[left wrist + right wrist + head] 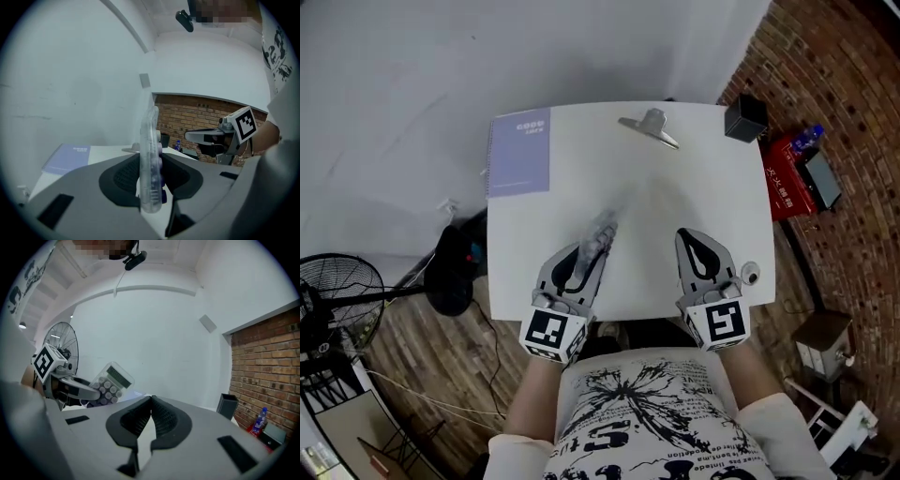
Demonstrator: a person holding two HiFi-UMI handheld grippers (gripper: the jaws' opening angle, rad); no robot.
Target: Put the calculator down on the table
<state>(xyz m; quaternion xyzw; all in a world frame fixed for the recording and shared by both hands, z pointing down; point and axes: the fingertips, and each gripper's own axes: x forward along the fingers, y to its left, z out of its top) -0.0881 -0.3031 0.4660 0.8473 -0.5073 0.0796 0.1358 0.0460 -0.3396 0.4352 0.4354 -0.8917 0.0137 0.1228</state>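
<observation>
The calculator [151,159] – a clear-cased one with purple keys – is not on the table yet. It stands edge-on between the jaws of the left gripper [581,262], which are part open and pressed against its two faces. From the right gripper view it is tilted, with the display end uppermost and the keys facing the camera. In the head view it shows as a blurred streak over the near-left part of the white table [694,178].

The right gripper [701,253] is beside it, over the near-right part of the tabletop. Its jaws are closed tip to tip with nothing between them. Both grippers point away from the person, whose white T-shirt with a black print [647,422] fills the bottom of the head view.

Further out, a lavender-covered notebook [519,152] lies at the far-left corner of the table. A silvery clip-like object [649,127] sits near the middle of the far edge, and a small black box [745,119] stands at the far-right corner. A small round white thing [750,274] sits by the near-right edge – what it is cannot be made out.

Off the table to the right, a red box [783,178] and a blue-capped bottle [809,139] sit beside the brickwork. To the left stands a floor fan [337,281].
</observation>
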